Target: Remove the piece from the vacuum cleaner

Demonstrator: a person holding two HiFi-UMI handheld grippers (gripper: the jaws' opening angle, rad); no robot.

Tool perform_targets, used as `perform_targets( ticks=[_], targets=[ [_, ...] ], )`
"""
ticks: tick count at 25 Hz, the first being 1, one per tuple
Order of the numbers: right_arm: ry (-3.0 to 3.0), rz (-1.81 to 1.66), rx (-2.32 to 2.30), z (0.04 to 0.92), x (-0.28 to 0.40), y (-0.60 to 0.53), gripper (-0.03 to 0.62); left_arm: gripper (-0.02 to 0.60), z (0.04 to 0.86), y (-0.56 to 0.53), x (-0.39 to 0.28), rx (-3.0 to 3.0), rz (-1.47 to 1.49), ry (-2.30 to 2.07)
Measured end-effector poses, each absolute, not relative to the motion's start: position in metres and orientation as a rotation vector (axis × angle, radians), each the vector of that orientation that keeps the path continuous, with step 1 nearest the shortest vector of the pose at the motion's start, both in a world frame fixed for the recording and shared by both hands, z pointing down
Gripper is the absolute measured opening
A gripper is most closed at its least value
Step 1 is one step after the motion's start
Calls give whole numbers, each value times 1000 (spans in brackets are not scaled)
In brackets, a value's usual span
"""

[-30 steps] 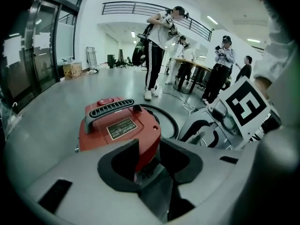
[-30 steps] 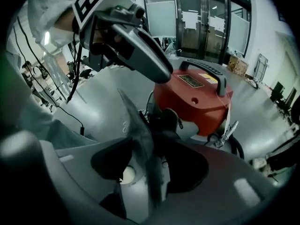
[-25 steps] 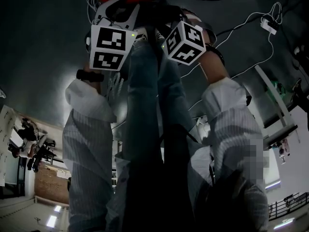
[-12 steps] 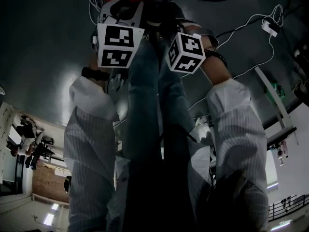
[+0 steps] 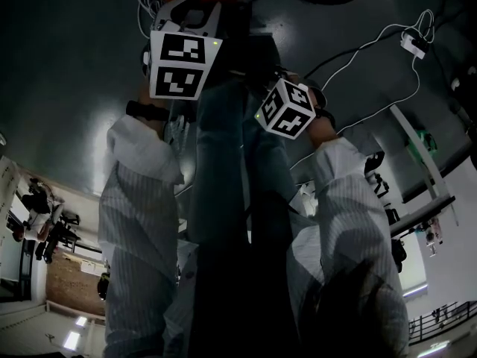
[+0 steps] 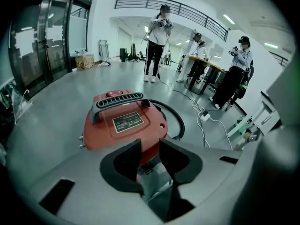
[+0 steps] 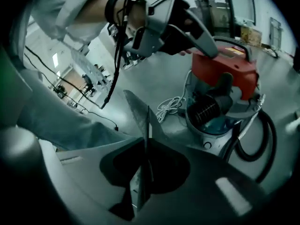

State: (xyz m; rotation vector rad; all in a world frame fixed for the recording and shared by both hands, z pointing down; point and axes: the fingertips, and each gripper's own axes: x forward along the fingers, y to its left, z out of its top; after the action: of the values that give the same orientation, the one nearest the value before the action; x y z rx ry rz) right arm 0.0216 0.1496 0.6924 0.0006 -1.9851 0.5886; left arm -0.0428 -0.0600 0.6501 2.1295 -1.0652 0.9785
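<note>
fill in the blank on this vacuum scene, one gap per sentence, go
The vacuum cleaner's top is ____ in colour.
Its carrying handle is ____.
Its hose curls on the ____.
The fingers of the left gripper stand ____.
Missing words: red; black; floor; apart.

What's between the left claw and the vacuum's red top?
Nothing visible. The left claw is right at the red top, whose near edge shows in the gap of its parted jaws. The black hose curls behind the top, out of the way.
</note>
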Motion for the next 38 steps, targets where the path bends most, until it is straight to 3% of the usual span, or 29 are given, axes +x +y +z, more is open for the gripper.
perform_targets(
  ticks=[4,12,16,22,29,38],
  targets=[
    [-2028,706,180,650,25,132,29,118,594,-56,-53,2109,814,-1179],
    [-2141,778,423,492,25,95,31,113,400,-31,-100,2066,533,-1470],
    [-2200,780,548,393,22,81,31,14,303,-7,-113,2055,497,-1506],
    [-2421,748,718,239,16,41,32,5,182,1,-105,2148,458,-1595],
    [-2620,586,860,115,3,19,31,5,102,-7,-90,2246,379,-1670],
    [-2757,454,902,50,-3,-7,29,5,63,-23,-80,2273,299,-1694]
  ],
)
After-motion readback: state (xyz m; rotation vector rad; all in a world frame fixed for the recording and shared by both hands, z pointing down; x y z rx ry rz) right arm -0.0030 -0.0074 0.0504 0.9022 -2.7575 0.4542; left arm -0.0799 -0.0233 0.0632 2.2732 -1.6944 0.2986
